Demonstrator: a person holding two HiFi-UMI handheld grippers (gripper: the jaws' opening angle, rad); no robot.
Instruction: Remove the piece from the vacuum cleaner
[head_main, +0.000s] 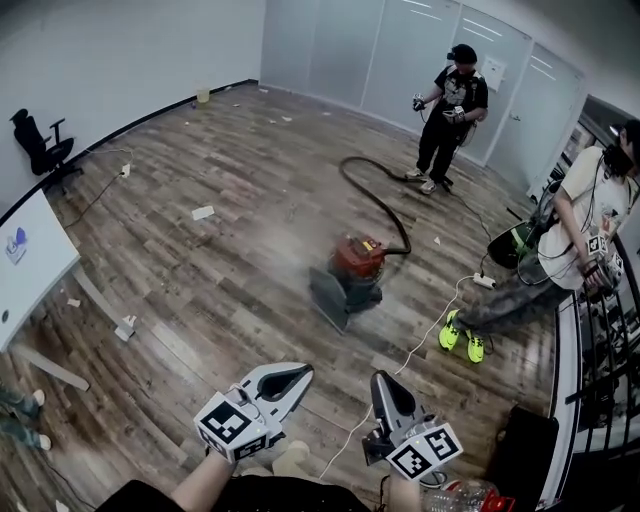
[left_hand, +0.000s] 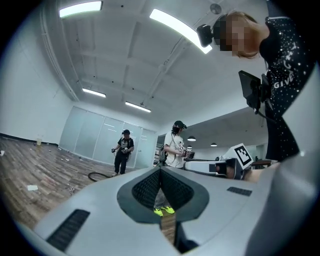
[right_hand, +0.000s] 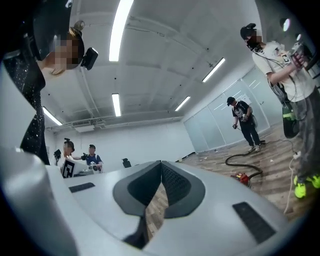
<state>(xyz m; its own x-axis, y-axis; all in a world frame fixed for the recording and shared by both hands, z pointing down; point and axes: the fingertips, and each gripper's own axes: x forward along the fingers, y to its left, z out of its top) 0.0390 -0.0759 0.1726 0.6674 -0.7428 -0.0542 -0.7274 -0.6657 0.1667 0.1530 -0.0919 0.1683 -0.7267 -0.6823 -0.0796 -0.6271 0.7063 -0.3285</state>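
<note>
Both the left hand-held gripper (head_main: 298, 374) and right hand-held gripper (head_main: 381, 380) are held shut, empty, well short of the vacuum (head_main: 352, 268), probably unneeded before approach.

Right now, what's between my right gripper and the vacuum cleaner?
Head view: bare wood floor, with only a white cable crossing near the right gripper, short of the vacuum cleaner.

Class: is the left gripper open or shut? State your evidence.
Shut: the left gripper shows its tips meeting in its own view, with nothing held between them.
</note>
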